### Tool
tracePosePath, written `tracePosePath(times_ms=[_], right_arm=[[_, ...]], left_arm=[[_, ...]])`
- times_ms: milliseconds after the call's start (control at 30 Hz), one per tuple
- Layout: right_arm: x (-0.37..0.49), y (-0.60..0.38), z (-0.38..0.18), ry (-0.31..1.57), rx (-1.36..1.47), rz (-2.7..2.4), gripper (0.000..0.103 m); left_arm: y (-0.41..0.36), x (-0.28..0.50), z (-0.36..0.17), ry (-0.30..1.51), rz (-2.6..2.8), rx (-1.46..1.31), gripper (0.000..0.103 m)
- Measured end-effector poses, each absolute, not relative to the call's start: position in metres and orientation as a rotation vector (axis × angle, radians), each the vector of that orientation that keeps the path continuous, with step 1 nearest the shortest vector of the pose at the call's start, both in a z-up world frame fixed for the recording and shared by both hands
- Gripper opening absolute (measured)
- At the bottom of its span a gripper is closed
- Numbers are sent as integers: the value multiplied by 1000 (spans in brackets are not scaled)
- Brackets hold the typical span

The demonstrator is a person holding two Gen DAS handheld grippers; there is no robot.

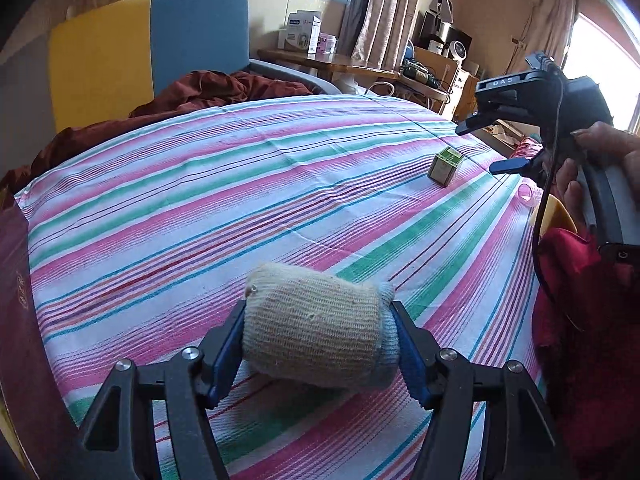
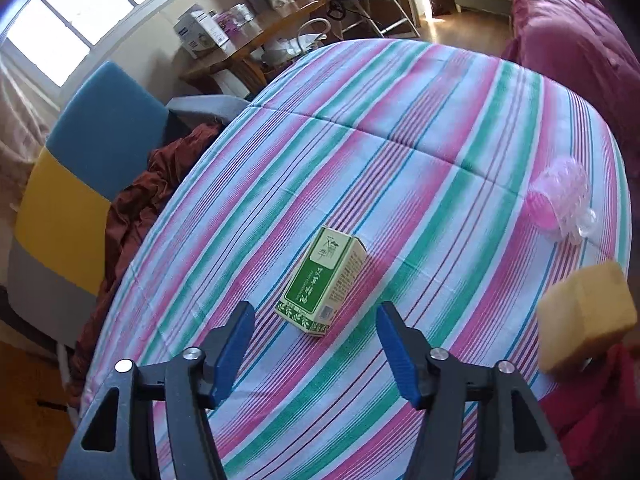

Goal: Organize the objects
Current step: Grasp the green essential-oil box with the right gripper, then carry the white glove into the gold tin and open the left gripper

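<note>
A bedroom with curtained windows; a bed (image 1: 280,184) under a striped sheet carries the things. The left gripper (image 1: 320,344) has its jaws clenched on a rolled knit glove (image 1: 316,328), held near the bed's near edge. The right gripper (image 2: 316,344) hangs with jaws released and empty above a green box (image 2: 320,284) lying toward the right edge. A yellow sponge (image 2: 586,316) and a clear pink plastic piece (image 2: 564,208) sit at that edge. Judged from this, sorting is under way; no gathering place shows.
</note>
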State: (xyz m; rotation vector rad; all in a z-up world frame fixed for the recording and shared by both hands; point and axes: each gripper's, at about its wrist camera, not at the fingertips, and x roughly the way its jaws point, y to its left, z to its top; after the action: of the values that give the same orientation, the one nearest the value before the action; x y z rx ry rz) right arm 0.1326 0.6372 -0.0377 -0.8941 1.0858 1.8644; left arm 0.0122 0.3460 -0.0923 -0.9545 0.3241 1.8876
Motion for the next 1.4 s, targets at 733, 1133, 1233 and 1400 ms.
tracePosePath(times_ms=[733, 1133, 1233, 1400], right_arm=[[42, 658, -87, 264, -1662, 1995, 80], [0, 580, -79, 315, -1694, 2105, 79], [-11, 553, -81, 323, -1683, 2132, 79], [-16, 519, -77, 421, -1629, 2221, 79]], left_arm=[[349, 13, -97, 337, 1876, -968, 69], [348, 14, -98, 344, 1887, -956, 69], [343, 15, -96, 341, 1905, -962, 68], [330, 18, -94, 335, 1925, -979, 67]])
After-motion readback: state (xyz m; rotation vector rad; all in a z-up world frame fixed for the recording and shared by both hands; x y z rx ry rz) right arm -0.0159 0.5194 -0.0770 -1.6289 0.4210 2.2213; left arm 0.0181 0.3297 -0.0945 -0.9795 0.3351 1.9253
